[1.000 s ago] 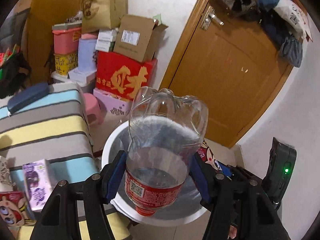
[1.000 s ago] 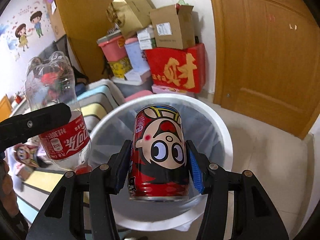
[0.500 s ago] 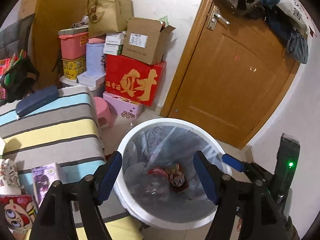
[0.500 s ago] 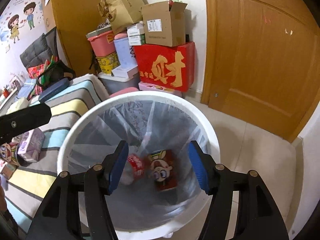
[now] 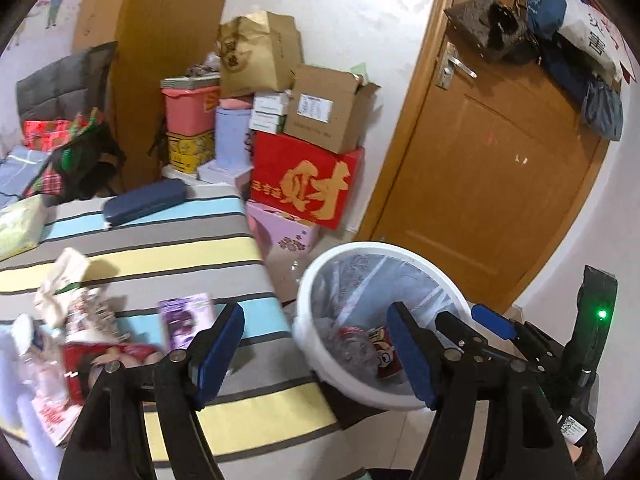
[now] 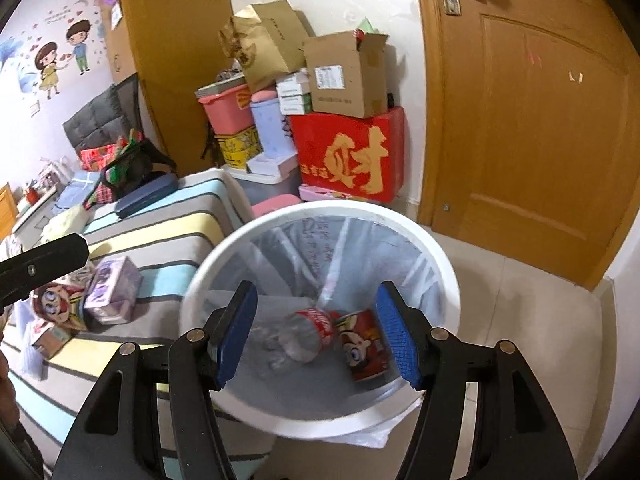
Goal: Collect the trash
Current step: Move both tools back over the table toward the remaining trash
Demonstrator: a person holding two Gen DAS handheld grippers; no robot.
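Note:
A white trash bin (image 6: 444, 264) with a clear liner stands on the floor beside the striped table. Inside lie a clear plastic bottle with a red label (image 6: 304, 330) and a red cartoon can (image 6: 362, 346). My right gripper (image 6: 316, 334) is open and empty above the bin's near side. My left gripper (image 5: 316, 354) is open and empty over the table edge, with the bin (image 5: 308, 292) to its right. More trash lies on the table: a purple carton (image 5: 186, 318), a red cartoon pack (image 5: 104, 364) and crumpled paper (image 5: 64, 280).
The striped table (image 5: 160, 252) also holds a dark blue case (image 5: 146, 200) and a pale green pack (image 5: 20, 224). Stacked boxes (image 5: 308, 184) stand against the wall behind the bin. A wooden door (image 6: 540, 120) is at the right. The other gripper's arm (image 6: 40, 264) shows at the left.
Both grippers opened and dropped the bottle and the can into the bin. Since then the left gripper has swung left toward the table and the right has pulled back slightly.

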